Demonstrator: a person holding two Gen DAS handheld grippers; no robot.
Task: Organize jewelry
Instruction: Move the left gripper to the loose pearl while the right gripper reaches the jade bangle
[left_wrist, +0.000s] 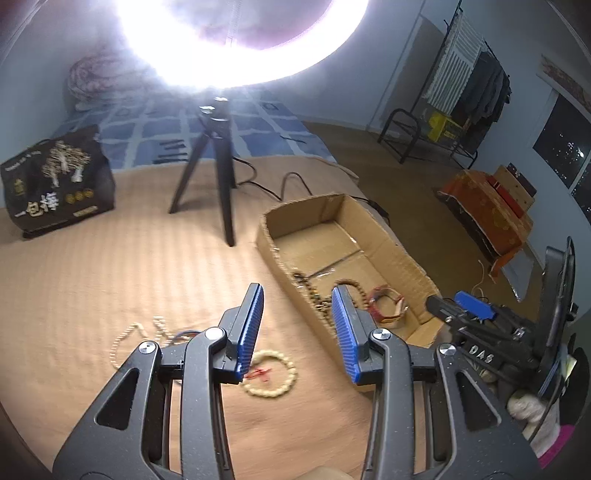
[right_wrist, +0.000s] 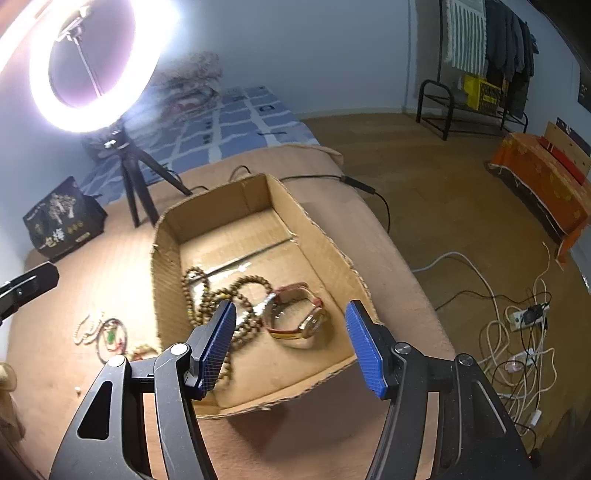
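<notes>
Several pieces remain outside the cardboard box — a pale bead bracelet and a cream bead string lie on the tan bed cover left of it; dark bead strands and two watches lie inside. Left gripper released, empty, above the box's left wall. Right gripper released, empty, over the watches. Risk: the loose beads sit close together, so one pinch could drag a neighbour; the box wall may catch a finger. The ring-light tripod stands behind the box, clear of the work.

watch + brown beads: in box | pale bracelet: outside
</notes>
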